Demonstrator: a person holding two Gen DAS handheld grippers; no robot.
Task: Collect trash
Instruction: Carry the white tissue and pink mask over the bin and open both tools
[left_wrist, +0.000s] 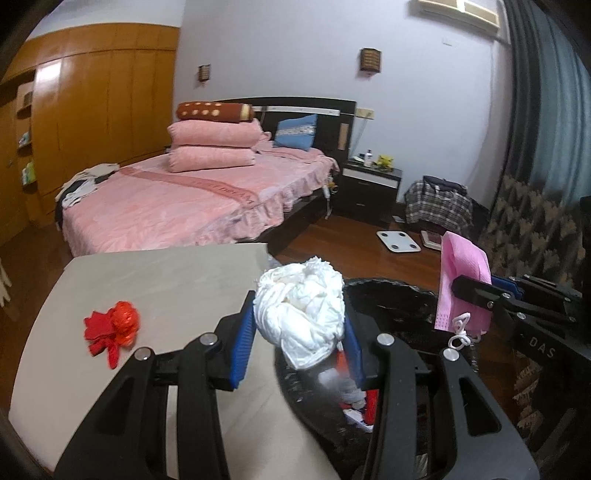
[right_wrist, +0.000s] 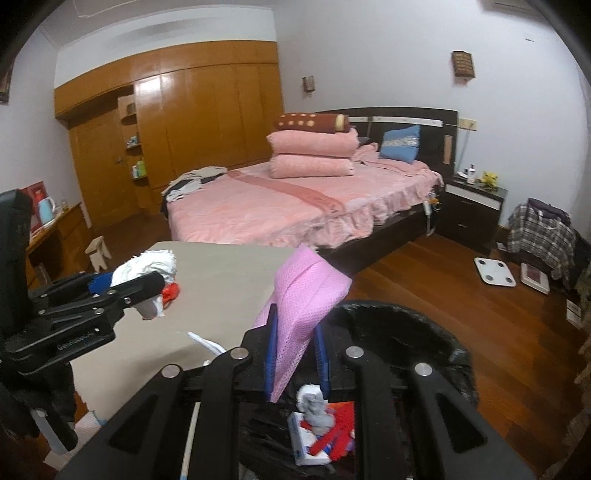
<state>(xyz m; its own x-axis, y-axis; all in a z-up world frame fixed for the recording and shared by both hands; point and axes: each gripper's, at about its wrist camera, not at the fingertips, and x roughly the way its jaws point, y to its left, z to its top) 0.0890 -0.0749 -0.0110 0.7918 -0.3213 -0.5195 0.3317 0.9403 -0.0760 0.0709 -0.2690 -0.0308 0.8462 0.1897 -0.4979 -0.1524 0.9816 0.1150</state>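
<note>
The left gripper clamps a crumpled white tissue wad; the right gripper pinches a pink face mask, both over the black-lined bin at the beige bench's three o'clock.

Bin right of table, bed behind, scraps in bin.

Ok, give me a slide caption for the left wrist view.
Left gripper holds a white wad beside the black-lined bin; red scrap remains on table.

Pink bed, stacked pink blankets, wooden wardrobe, white scale, nightstand
</note>
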